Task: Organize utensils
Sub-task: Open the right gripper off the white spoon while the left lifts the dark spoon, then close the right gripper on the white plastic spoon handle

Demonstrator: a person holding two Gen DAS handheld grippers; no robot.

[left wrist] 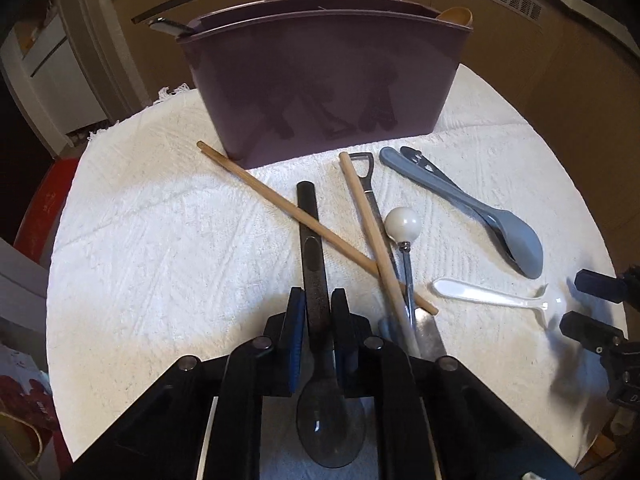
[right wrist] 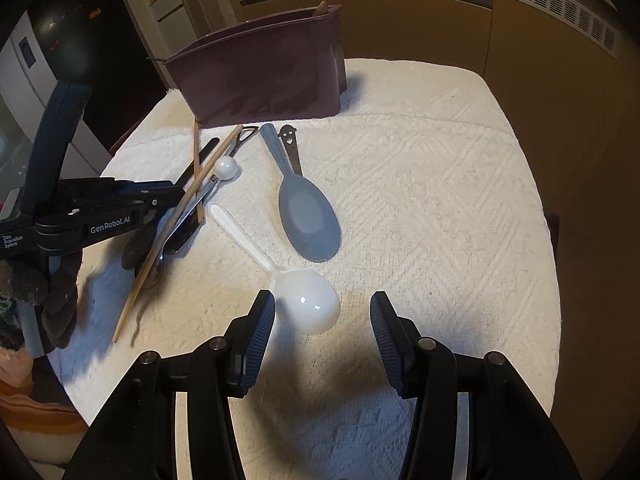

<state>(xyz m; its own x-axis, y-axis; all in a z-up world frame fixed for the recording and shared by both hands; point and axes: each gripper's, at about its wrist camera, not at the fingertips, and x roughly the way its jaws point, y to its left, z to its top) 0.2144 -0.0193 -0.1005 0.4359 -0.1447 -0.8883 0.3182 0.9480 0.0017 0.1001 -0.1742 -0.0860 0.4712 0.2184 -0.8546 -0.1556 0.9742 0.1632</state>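
My left gripper (left wrist: 318, 300) is shut on the handle of a dark translucent spoon (left wrist: 312, 240), whose bowl lies under the gripper body. Two wooden chopsticks (left wrist: 288, 216) cross over a metal utensil with a white ball knob (left wrist: 403, 222). A grey-blue rice paddle (left wrist: 480, 212) lies to the right over a black smiley-handled utensil (right wrist: 289, 136). A white plastic spoon (right wrist: 308, 300) lies just ahead of my open, empty right gripper (right wrist: 322, 312). A purple bin (left wrist: 320, 88) stands at the back and holds several utensils.
A white textured cloth (right wrist: 420, 180) covers the round table. Brown cabinets (right wrist: 400, 20) with vents stand behind. A red object (left wrist: 44, 208) sits off the table's left edge. The left gripper shows in the right wrist view (right wrist: 100, 216).
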